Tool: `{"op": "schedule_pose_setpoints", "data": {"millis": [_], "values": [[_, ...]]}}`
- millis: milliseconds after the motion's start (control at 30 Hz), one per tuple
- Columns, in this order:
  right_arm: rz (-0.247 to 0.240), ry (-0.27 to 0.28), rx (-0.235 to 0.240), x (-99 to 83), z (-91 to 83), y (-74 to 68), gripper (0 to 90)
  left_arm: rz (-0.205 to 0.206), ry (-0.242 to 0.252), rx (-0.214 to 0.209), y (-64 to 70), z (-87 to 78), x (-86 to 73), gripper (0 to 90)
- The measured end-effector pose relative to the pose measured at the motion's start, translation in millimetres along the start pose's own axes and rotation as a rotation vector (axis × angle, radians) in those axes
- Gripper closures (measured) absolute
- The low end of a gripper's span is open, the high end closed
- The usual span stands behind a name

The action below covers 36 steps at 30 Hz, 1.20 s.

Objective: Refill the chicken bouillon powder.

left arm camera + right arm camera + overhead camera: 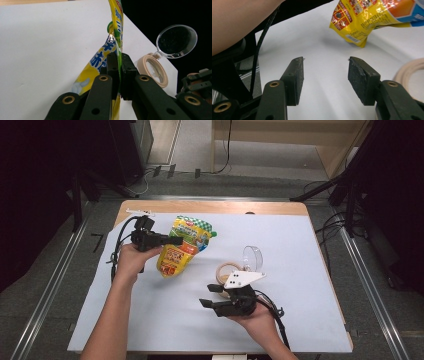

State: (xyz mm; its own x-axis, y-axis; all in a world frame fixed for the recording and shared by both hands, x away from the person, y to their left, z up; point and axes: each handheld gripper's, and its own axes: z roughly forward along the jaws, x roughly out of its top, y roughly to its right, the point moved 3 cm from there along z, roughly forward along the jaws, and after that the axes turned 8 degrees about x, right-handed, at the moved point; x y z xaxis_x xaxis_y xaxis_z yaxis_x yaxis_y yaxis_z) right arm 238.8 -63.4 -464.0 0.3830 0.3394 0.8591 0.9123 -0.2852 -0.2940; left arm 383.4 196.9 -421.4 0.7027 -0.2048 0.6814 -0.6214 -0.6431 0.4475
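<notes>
Closest to the high camera, the right hand-held gripper [210, 296] hangs low over the white sheet [280, 245] covering the table, its jaws spread wide with nothing between them. Its own view shows both pads bare above the sheet, aimed toward the lower corner of the yellow pouch [372, 20]. Judging by that aim and the empty jaws, it looks ready to take a second hold on the pouch, perhaps to steady it.

On the other side, the left hand-held gripper [172, 240] is clamped on the pouch [184, 245], pinching its thin edge between the two pads [126, 75]. Held this way, the pouch stands tilted with its green-checked top up and away from the person, and its lower corner seems to rest on or just above the sheet. Whether the pouch is full cannot be told, though it bulges a little.

Between the two grippers, just beside the right one, lies a small round case [227, 269] with a beige rim, its clear lid [254, 256] flipped upright on a hinge. In the left gripper view the case [152, 71] seems to hold something pale and flat, too faint to name.
</notes>
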Motion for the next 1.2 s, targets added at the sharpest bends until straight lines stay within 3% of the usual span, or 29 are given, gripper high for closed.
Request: {"op": "schedule_pose_setpoints", "data": {"millis": [67, 167, 400, 967, 1200], "values": [[-0.003, 0.008, -0.009, -2.8, -1.3, 1.2, 47.7, -0.005, 0.001, 0.004, -1.2, -2.8, -1.0, 88.1], [-0.024, -0.025, -0.017, -7.0, -1.3, 2.1, 47.7, -0.010, -0.004, -0.002, -1.8, -7.3, -4.0, 87.8], [-0.017, -0.023, -0.012, -8.9, -6.3, 2.9, 47.6, -0.017, -0.006, -0.003, -2.4, -17.8, -10.7, 86.0], [-0.071, -0.047, -0.039, -5.3, -11.1, 5.4, 47.1, 0.013, 0.004, -0.010, 0.0, -35.3, -27.9, 81.7], [-0.069, -0.047, -0.035, -2.3, -11.6, 8.0, 47.2, -0.003, 0.020, -0.013, 0.0, -46.6, -32.0, 77.2]]}}
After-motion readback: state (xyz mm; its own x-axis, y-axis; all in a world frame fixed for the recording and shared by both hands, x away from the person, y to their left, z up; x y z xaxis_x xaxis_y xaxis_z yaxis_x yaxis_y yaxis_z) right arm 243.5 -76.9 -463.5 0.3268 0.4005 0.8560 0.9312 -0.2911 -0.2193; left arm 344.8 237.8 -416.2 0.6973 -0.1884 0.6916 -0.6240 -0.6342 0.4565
